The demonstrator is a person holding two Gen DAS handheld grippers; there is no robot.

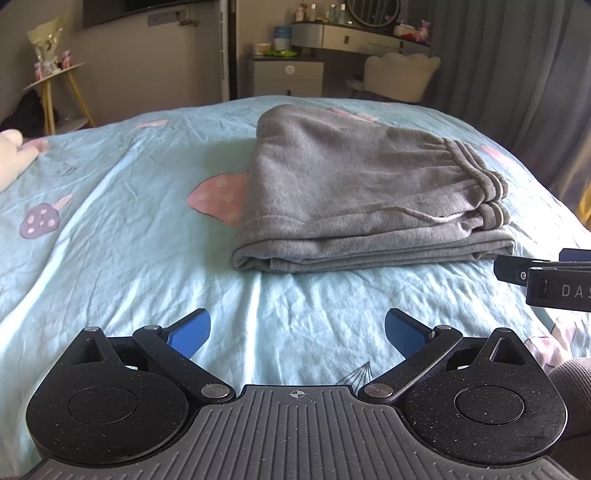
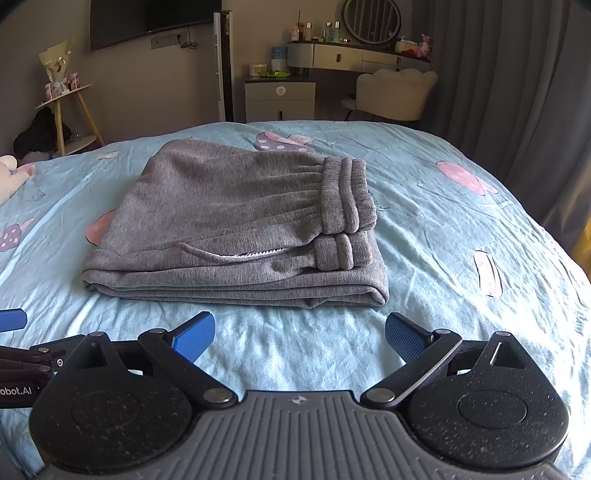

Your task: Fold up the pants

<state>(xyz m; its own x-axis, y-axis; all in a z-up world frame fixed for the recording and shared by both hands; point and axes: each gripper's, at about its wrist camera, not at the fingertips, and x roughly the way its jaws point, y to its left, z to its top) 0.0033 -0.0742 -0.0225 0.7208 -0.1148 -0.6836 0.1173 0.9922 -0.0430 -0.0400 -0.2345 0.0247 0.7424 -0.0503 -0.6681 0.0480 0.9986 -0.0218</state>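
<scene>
Both grippers were found released and empty. On the left gripper [image 1: 297, 334], the blue-padded fingers [image 1: 190, 334] stood wide apart above bare sheet, touching nothing. The right gripper [image 2: 300, 338] showed the same condition: its fingers [image 2: 195, 338] were spread with nothing between them. Each tool appeared at the edge of the other's view, the right one entering the left wrist view from the right, near the folded stack's near right corner but apart from it.

The grey pants [image 2: 236, 221] lay folded into a compact rectangular stack on the bed [image 2: 443, 221], just beyond both sets of fingertips and clear of them. Several layers were visible along the near edge. The ribbed elastic waistband [image 2: 345, 195] sat on top toward the right side of the stack, and a pocket opening with a pale lining [image 2: 236, 256] showed on the upper layer near the front. In the left wrist view the pants [image 1: 351, 184] lay right of centre; in the right wrist view they lay left of centre.

The bed was covered with a light blue sheet printed with pink and purple mushroom shapes, wrinkled in the near area. Part of a pale plush item [image 1: 14, 155] rested at the far left edge of the bed. Beyond the bed stood a white chair [image 2: 395, 92], a vanity desk [image 2: 351, 55] with a round mirror [image 2: 371, 20], a small side table [image 2: 64, 96] at far left, and grey curtains [image 2: 498, 74] on the right.
</scene>
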